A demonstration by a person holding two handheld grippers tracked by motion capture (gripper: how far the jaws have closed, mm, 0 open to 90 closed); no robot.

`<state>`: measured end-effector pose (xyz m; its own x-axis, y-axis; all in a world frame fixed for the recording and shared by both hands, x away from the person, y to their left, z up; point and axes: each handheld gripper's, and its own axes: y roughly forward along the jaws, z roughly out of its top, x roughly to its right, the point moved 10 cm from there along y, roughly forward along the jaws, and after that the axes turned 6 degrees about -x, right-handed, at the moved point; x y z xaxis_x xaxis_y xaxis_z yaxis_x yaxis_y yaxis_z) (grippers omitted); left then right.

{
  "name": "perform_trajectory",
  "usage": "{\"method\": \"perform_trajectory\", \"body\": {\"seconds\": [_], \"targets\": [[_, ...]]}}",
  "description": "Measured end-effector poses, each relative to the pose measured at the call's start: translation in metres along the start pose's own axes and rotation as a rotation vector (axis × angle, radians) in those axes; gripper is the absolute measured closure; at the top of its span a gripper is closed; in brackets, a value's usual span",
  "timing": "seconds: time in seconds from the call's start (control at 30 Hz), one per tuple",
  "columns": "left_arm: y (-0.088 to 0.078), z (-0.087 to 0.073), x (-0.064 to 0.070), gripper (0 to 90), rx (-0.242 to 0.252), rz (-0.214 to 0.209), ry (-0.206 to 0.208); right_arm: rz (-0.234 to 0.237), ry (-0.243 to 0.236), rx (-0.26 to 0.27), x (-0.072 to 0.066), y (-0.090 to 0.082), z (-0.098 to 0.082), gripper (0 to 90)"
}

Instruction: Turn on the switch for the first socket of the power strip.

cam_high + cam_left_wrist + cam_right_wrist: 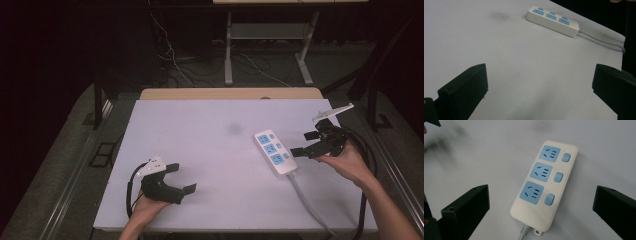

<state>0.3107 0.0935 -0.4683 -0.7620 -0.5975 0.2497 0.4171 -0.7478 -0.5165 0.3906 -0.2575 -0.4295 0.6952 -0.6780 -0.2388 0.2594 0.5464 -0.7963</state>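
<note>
Holding both grippers idle over the white table, nothing gripped. High view: power strip lies flat at about 3 o'clock of table centre, long axis running 11 to 5, grey cable trailing off toward 5 o'clock and the near edge. My right gripper sits just beside the strip's right side, jaws spread wide and pointing at it, I'd guess so I can line up on the body or a switch. My left gripper is parked at 7 o'clock, well apart from the strip, jaws wide, likely just kept out of the way.

Left gripper view: both jaws far apart, bare table between them; strip up at 1 o'clock, far off, cable running out to 3 o'clock.

Right gripper view: jaws wide with the strip centred between them, not touched. Three blue sockets, three blue switches on their right. Cable exits at 6 o'clock.
</note>
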Motion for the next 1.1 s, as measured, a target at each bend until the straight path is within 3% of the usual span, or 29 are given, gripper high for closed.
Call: {"method": "perform_trajectory", "body": {"seconds": [0.37,0.4,0.43,0.5,0.53,0.77,1.1], "targets": [[0.000,0.000,0.000,0.0,0.002,-0.003,-0.001,-0.013,0.017,-0.020,0.007,0.013,0.003,1.6],[0.000,0.000,0.000,0.0,0.002,-0.003,-0.002,-0.018,0.022,-0.025,0.008,0.014,0.002,8.9],[0.000,0.000,0.000,0.0,0.001,-0.004,-0.001,-0.018,0.022,-0.025,0.008,0.014,0.002,8.9],[0.000,0.000,0.000,0.0,0.001,-0.004,-0.001,-0.024,0.026,-0.040,0.011,0.018,0.001,18.9],[-0.001,0.000,0.000,0.0,0.001,-0.004,-0.001,-0.013,0.022,-0.044,0.010,0.019,0.001,27.3],[-0.001,0.001,-0.001,0.0,0.004,-0.007,-0.006,-0.012,0.013,-0.060,0.012,0.027,0.002,44.8],[-0.001,0.001,-0.001,0.0,0.007,-0.007,-0.007,-0.013,0.016,-0.084,0.017,0.035,-0.001,61.8]]}}
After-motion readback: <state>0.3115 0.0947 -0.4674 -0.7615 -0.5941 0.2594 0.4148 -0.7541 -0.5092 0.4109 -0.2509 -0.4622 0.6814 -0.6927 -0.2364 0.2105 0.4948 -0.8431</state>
